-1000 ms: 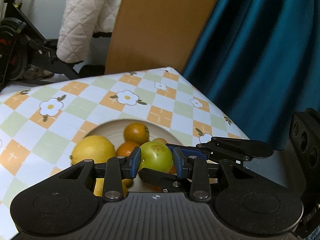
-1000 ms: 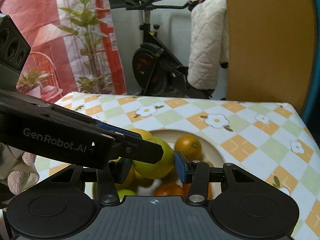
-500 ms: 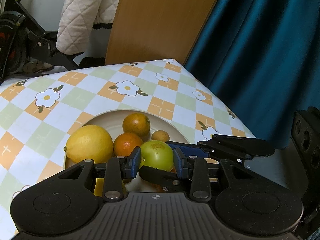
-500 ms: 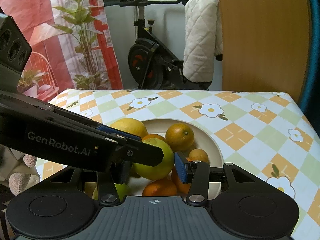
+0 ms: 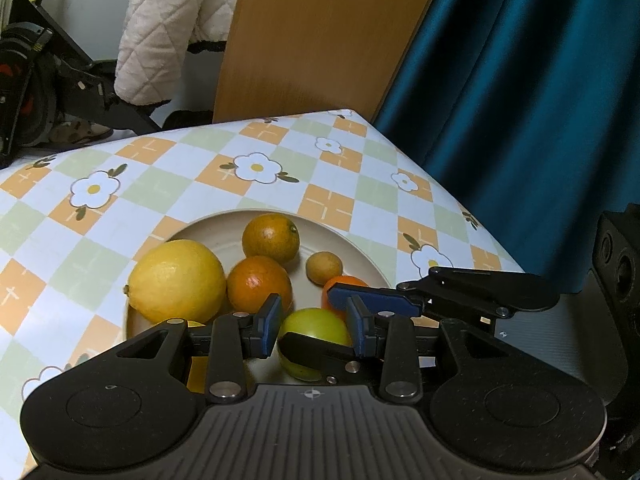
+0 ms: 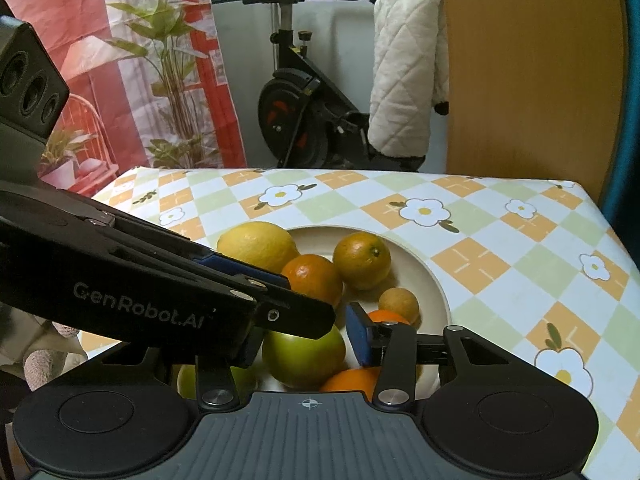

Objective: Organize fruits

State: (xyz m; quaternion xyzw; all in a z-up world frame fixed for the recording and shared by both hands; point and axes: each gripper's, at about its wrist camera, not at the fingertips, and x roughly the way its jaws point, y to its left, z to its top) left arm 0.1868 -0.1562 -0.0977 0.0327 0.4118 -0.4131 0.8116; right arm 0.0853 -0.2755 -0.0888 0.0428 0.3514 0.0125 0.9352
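Note:
A cream plate [image 5: 360,258] [image 6: 424,276] on the checked tablecloth holds a big lemon [image 5: 176,280] [image 6: 256,244], several oranges [image 5: 260,284] [image 6: 362,254], a small tan fruit [image 5: 324,267] [image 6: 399,303] and a green fruit [image 5: 316,326] [image 6: 304,354]. The green fruit lies low between both grippers' blue pads. My left gripper [image 5: 314,322] is open, with a gap at its left pad. My right gripper [image 6: 306,338] is open around the same fruit; the left gripper's arm [image 6: 160,292] crosses over its left finger.
The table's far corner [image 5: 344,114] meets a wooden board [image 5: 320,32] and a teal curtain [image 5: 520,100]. An exercise bike [image 6: 304,120] with a quilted jacket [image 6: 408,72] stands behind the table. The right gripper's body [image 5: 616,280] sits off the table's right edge.
Both grippers have drawn back and up from the plate. The green fruit has dropped lower between the pads, and the left gripper's jaws have widened away from it.

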